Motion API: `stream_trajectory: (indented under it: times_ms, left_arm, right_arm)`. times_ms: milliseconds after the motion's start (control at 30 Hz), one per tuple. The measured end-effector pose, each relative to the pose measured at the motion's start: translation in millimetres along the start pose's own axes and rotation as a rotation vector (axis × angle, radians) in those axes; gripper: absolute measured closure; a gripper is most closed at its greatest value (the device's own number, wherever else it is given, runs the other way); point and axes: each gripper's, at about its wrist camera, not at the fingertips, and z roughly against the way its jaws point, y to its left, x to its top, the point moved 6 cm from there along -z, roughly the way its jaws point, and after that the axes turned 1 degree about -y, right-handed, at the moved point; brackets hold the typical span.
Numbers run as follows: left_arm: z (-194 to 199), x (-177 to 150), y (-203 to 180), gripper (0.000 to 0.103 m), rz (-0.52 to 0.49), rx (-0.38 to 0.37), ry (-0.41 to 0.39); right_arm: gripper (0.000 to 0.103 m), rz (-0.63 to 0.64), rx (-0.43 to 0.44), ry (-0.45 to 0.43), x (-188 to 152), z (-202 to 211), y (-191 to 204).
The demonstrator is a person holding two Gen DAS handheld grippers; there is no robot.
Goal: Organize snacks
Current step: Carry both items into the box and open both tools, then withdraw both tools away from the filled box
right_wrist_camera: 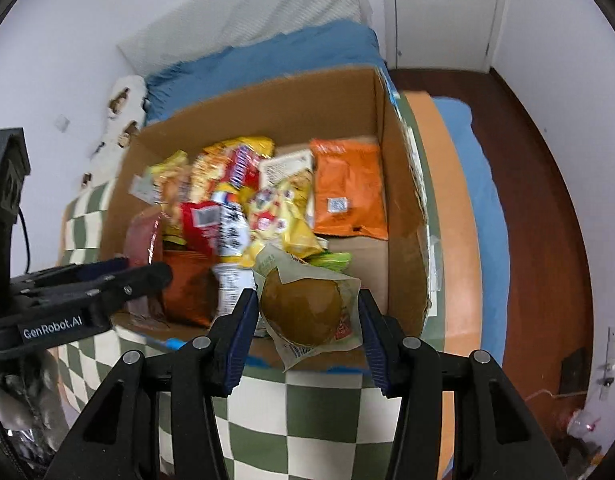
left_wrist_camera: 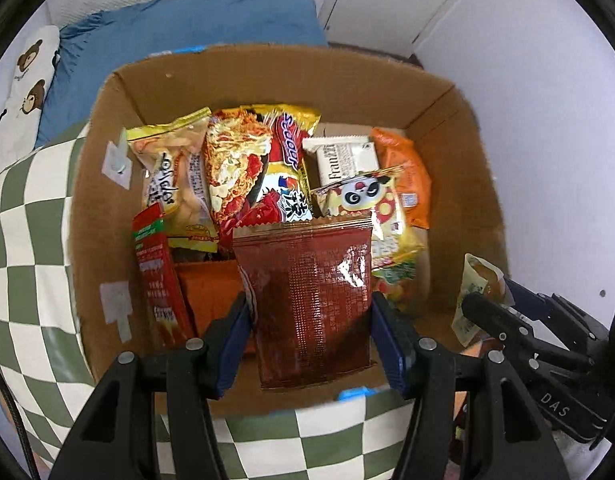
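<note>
Brown cardboard surrounds everything: the open box (left_wrist_camera: 275,76) sits on a green-and-white checked cover (left_wrist_camera: 23,248), with a blue blanket (left_wrist_camera: 179,24) bunched behind it. Going from the left inside the box, a red packet (left_wrist_camera: 155,276) stands on edge against the wall, then a yellow bag of chips (left_wrist_camera: 175,184), a red and gold noodle packet (left_wrist_camera: 243,160), a white cracker packet (left_wrist_camera: 347,158), a yellow bag with a panda face (left_wrist_camera: 367,200), and an orange pouch (left_wrist_camera: 407,176) at the far right. My left gripper (left_wrist_camera: 311,320) pinches a dark red foil pouch (left_wrist_camera: 311,304) by its two side edges, holding it upright above the near part of the box. To the right of it, my right gripper (right_wrist_camera: 307,316) clamps a round brown bun in a clear wrapper (right_wrist_camera: 303,308), pads pressed on either side, over the near right part of the box. Beyond the box edge on the right lies dark wooden floor (right_wrist_camera: 547,200).
</note>
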Motion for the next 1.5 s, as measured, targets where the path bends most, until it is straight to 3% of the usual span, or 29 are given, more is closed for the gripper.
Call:
stream_trajectory:
  times_ms: [167,233,300,400,833,1133,1500]
  left_arm:
    - [-33.2,-4.9,6.3,0.046,0.028,0.011,0.079]
    - [-40.7,-7.5,9.4,0.032,0.046,0.014,0.089]
    - [-42.0,-9.3,11.4,0.010,0.039,0.046,0.080]
    - [-36.9,-13.6,14.6,0.007,0.047,0.054,0.057]
    - [20.8,-29.6,37.0,0.007,0.075,0.170,-0.120]
    - [52.6,-37.5,32.8,0.007,0.063,0.196,-0.207]
    - [118.6,-80.0,4.5,0.007,0.030,0.201,-0.371]
  right_arm:
    - [0.045,-0.020,-0.031,0.068,-4.1,-30.1,-8.5]
    - [0.029,-0.050,-0.033,0.106,-6.3,-37.9,-12.5]
    - [0.023,-0.049,-0.033,0.112,-6.5,-42.0,-12.3]
    - [0.007,-0.034,-0.075,0.098,-6.2,-39.4,-9.6]
    - [0.004,-0.030,-0.148,-0.007,4.1,-23.7,-6.6]
    - [0.004,-0.019,-0.167,-0.048,2.6,-8.7,-3.7]
    - [0.004,0.014,-0.150,-0.208,-24.6,69.3,14.8]
